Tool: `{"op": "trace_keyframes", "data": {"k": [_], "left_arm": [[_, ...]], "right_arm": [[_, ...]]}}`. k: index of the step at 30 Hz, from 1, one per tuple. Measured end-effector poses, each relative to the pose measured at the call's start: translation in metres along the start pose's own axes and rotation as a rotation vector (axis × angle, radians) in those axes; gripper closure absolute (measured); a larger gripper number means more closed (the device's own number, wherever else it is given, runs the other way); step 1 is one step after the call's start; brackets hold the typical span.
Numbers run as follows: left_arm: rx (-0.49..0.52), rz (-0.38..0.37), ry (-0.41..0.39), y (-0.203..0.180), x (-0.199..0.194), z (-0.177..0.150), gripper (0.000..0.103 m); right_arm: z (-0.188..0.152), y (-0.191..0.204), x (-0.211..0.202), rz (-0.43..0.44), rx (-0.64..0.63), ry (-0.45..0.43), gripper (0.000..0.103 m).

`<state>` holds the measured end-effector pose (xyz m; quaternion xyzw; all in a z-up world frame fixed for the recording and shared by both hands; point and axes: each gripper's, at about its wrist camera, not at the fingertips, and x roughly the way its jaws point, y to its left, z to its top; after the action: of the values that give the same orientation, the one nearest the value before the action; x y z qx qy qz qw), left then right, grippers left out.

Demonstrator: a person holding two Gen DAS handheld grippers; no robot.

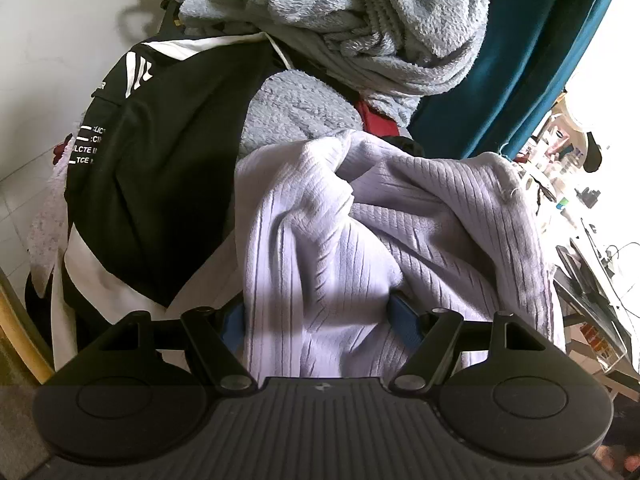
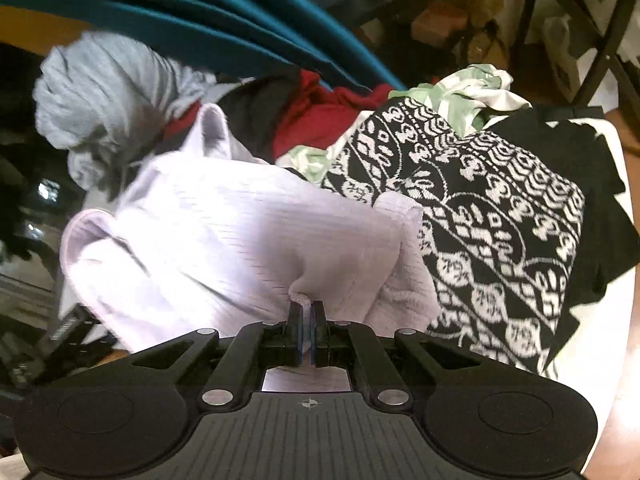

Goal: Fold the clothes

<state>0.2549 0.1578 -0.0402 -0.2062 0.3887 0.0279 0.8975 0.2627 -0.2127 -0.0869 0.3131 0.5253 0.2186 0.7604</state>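
A lilac ribbed garment [image 1: 360, 232] lies bunched over the clothes pile. In the left wrist view its cloth drapes down between the fingers of my left gripper [image 1: 320, 316], which stands open with its blue pads [image 1: 404, 316] wide apart on either side of the fabric. In the right wrist view my right gripper [image 2: 306, 312] is shut on a small pinch of the same lilac garment [image 2: 224, 232], whose body bulges up ahead of the jaws. How much of the garment hangs below the grippers is hidden.
A black top with white print [image 1: 160, 168] lies left of the lilac cloth, a grey fleece [image 1: 352, 32] behind it, teal fabric [image 1: 520, 60] at the right. A black-and-white patterned knit [image 2: 480, 216], red cloth [image 2: 316, 116] and a black garment [image 2: 576, 164] crowd the white surface [image 2: 600, 344].
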Motion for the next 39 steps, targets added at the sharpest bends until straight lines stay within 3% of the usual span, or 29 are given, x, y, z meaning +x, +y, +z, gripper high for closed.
{"op": "trace_keyframes", "data": {"k": [11,17,22,28,32,34,39], "left_arm": [[-0.001,0.007,0.013,-0.003,0.0,-0.004,0.027],[0.007,0.027,0.019,-0.007,0.001,-0.003,0.026],[0.006,0.036,0.021,-0.007,0.0,-0.002,0.025],[0.006,0.039,0.02,-0.008,0.0,-0.002,0.025],[0.007,0.042,0.02,-0.008,0.001,-0.002,0.024],[0.008,0.044,0.019,-0.008,0.001,-0.002,0.023],[0.023,0.049,0.011,-0.008,-0.001,-0.003,0.021]], "right_arm": [[0.007,0.008,0.041,-0.125,-0.117,0.03,0.092],[0.005,0.022,0.037,-0.181,-0.193,0.018,0.08],[0.006,0.027,0.018,-0.194,-0.235,-0.013,0.051],[0.007,0.037,0.0,-0.188,-0.294,-0.056,0.036],[0.008,0.047,-0.006,-0.186,-0.345,-0.087,0.033],[0.008,0.052,-0.009,-0.185,-0.37,-0.103,0.022],[0.008,0.063,-0.012,-0.186,-0.429,-0.132,0.008]]}}
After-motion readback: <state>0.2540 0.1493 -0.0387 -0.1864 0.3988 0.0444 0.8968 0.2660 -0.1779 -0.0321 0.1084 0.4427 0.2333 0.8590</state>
